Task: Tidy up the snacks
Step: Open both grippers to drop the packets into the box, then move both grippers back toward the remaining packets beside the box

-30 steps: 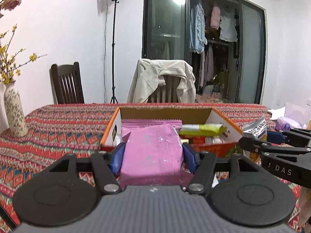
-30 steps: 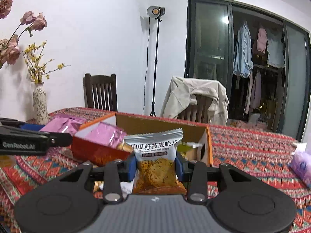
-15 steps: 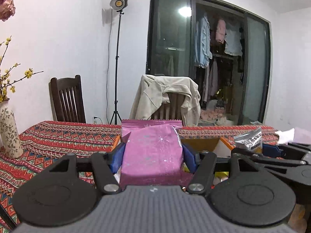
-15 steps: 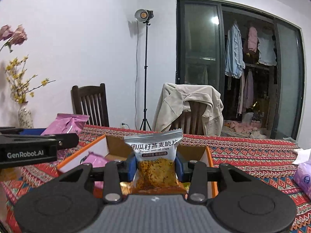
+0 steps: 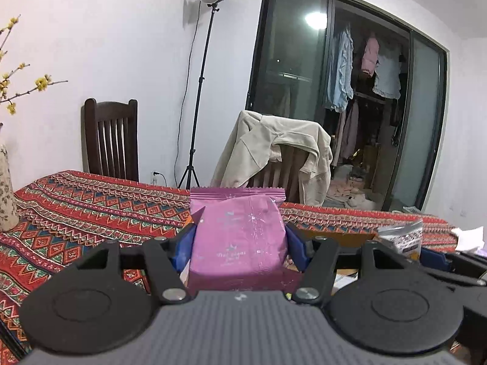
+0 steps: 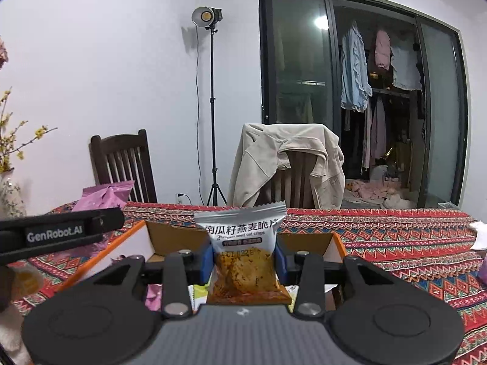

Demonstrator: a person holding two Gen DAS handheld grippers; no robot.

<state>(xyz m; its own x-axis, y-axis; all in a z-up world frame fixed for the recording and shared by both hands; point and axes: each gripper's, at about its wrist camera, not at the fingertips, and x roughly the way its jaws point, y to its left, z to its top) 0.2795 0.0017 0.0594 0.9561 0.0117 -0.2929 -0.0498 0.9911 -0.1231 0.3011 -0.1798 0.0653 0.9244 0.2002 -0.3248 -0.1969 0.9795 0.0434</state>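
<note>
Left gripper (image 5: 240, 243): clamped on pink snack packet (image 5: 239, 240), blue pads pressed against both side edges, packet upright at lower centre of left wrist frame, crimped top edge raised above the fingers. Right gripper (image 6: 243, 261): pinched on silver oat crisp packet (image 6: 243, 252), packet upright at lower centre of right wrist frame, clear lower half showing an orange crisp between the pads. Both packets held in the air above patterned tablecloth (image 6: 395, 243), not touching it. Open cardboard box (image 6: 170, 237) directly behind and below silver packet, orange outer wall at left of centre; further wrappers glimpsed inside, partly hidden by gripper body. In right wrist frame, left gripper seen at left edge with pink packet at its tip, just left of the box. In left wrist frame, right gripper and silver packet at lower right edge. Beyond the table: dark wooden chair (image 5: 111, 140), chair draped with beige jacket (image 5: 274, 152), light stand (image 5: 201, 91), floral vase (image 6: 10, 194) at left edge.
</note>
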